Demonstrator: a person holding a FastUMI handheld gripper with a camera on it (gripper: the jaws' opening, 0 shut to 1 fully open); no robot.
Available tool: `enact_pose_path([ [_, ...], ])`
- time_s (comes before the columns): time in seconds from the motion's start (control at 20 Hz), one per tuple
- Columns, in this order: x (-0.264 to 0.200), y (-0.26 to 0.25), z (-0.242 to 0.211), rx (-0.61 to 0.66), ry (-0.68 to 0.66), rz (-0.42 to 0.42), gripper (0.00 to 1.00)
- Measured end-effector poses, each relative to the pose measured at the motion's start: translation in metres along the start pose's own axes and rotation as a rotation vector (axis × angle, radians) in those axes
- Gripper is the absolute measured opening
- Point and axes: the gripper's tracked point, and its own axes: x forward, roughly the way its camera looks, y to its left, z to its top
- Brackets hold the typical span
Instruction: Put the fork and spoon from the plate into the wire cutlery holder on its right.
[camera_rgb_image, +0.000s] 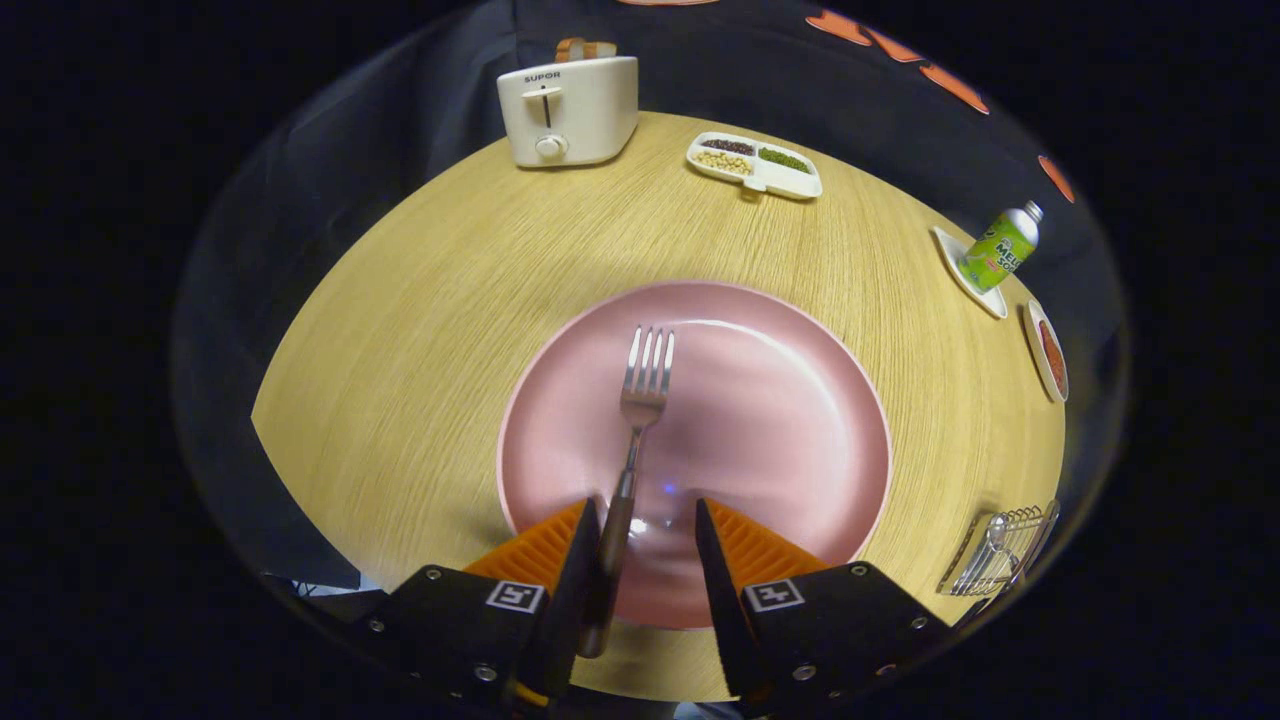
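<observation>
- wooden table (420, 330) carries everything here.
- pink plate (780, 420) lies just ahead of the fingers; only the fork (640, 400) is on it.
- wire cutlery holder (1000, 550) stands to the plate's right, with what looks like the spoon (996, 532) inside.
- gripper (645, 560) is spread apart, grasping nothing.
- fork's long axis runs away from the fingers, handle between them, beside the left one, tines far.

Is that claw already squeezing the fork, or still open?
Open. The claw straddles the fork handle on the pink plate; the handle lies against one finger, with a clear gap to the other.
</observation>
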Motion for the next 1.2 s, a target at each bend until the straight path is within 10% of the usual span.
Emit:
enact_pose_path([
  [0.3,0.001,0.005,0.000,0.014,0.062,0.038,0.11],
  [1.2,-0.091,-0.119,0.022,0.200,-0.207,-0.033,0.04],
])
